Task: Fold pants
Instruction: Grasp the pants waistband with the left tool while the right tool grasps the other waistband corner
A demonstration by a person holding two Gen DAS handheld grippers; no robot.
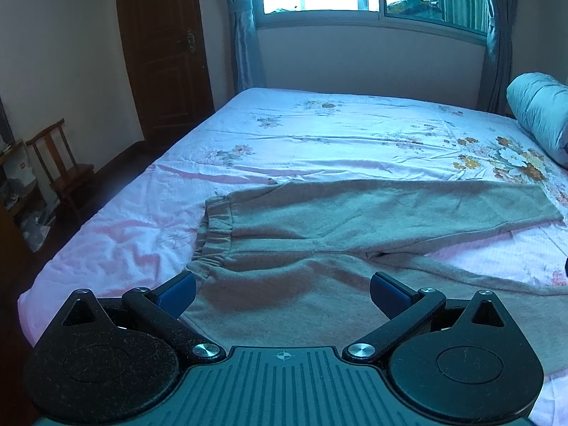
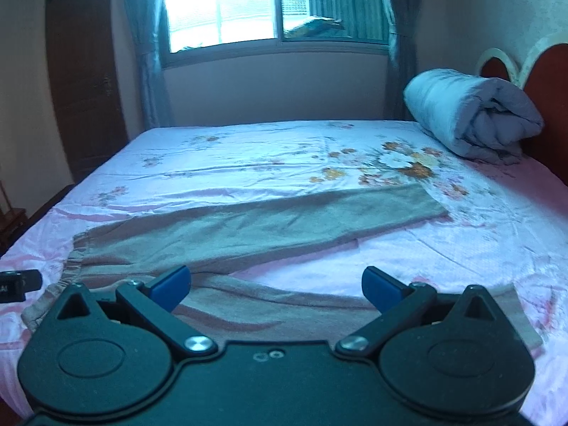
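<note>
Grey-brown sweatpants point(image 1: 355, 220) lie flat on the bed, elastic waistband point(image 1: 213, 234) to the left, both legs spread out to the right in a V. My left gripper point(image 1: 282, 293) hovers open above the near hip area with nothing between its blue pads. In the right wrist view the same pants point(image 2: 248, 227) stretch across the sheet, the far leg ending at a cuff point(image 2: 431, 206). My right gripper point(image 2: 277, 287) is open over the near leg, also holding nothing. The near leg's end is partly hidden behind the gripper body.
The bed carries a pink floral sheet point(image 1: 319, 135). A rolled grey quilt point(image 2: 468, 117) lies by the red headboard point(image 2: 546, 81). A wooden chair point(image 1: 60, 163) and a brown door point(image 1: 163, 49) stand left of the bed. The left gripper's edge point(image 2: 19, 284) shows at the left.
</note>
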